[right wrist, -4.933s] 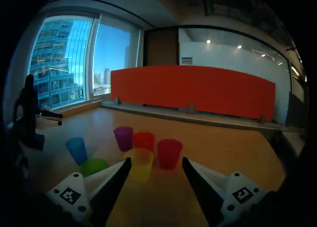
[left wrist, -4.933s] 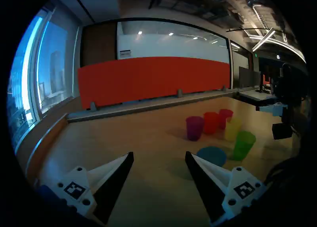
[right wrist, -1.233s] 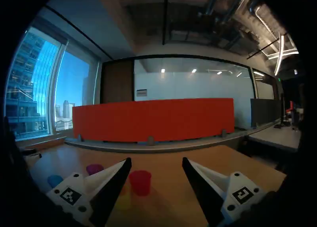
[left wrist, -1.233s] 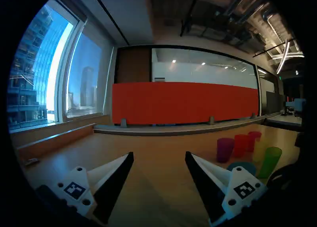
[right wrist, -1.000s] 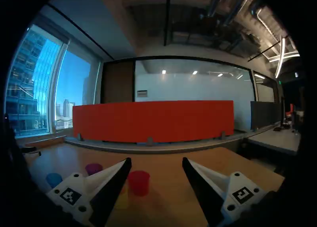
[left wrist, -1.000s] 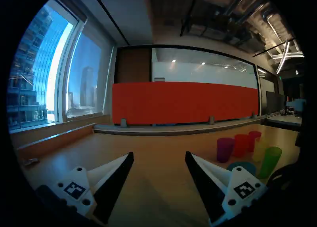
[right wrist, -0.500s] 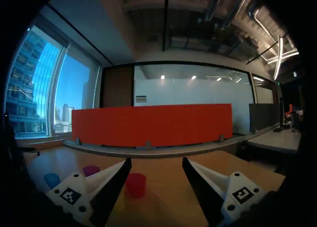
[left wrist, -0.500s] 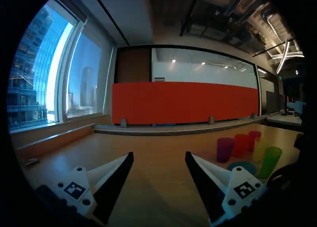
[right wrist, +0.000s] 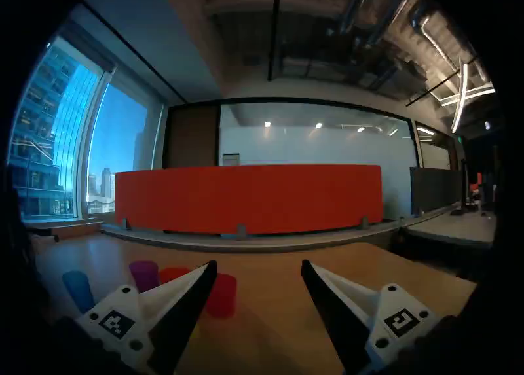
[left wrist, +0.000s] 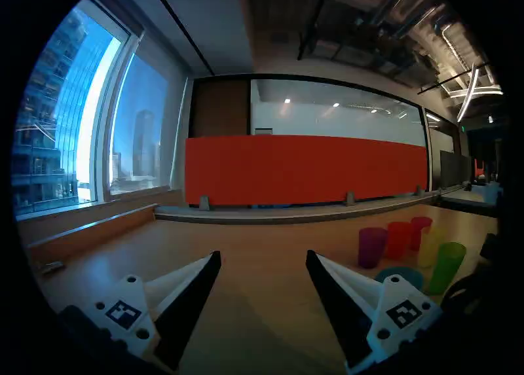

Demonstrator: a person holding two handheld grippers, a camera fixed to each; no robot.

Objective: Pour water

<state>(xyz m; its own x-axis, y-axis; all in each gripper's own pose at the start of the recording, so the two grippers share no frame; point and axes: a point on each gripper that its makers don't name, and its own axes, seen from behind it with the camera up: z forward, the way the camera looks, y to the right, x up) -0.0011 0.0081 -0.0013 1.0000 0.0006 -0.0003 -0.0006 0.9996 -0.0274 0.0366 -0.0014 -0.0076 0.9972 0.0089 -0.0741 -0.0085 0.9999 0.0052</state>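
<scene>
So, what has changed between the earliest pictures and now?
The left gripper and right gripper both tilted up, from looking down at the cups to a level view. In the last second the right one also swung slightly right: the red cup and purple cup slid left in its view. Both stayed open and empty; the cups appear unmoved.

Left gripper (left wrist: pixel 262 256) showing two wedge-shaped fingers (left wrist: pixel 190 296), each tapering to sharp point. Outer shells showing white, inner faces showing black. White bases widening toward camera, each carrying square black-and-white marker (left wrist: pixel 124 313). Small dark screw holes (left wrist: pixel 137 334) dotting bases around markers.

Right gripper (right wrist: pixel 258 265) showing same build: white wedge fingers (right wrist: pixel 340 303) carrying black inner faces, square marker sitting on each base, screw holes ringing it
</scene>
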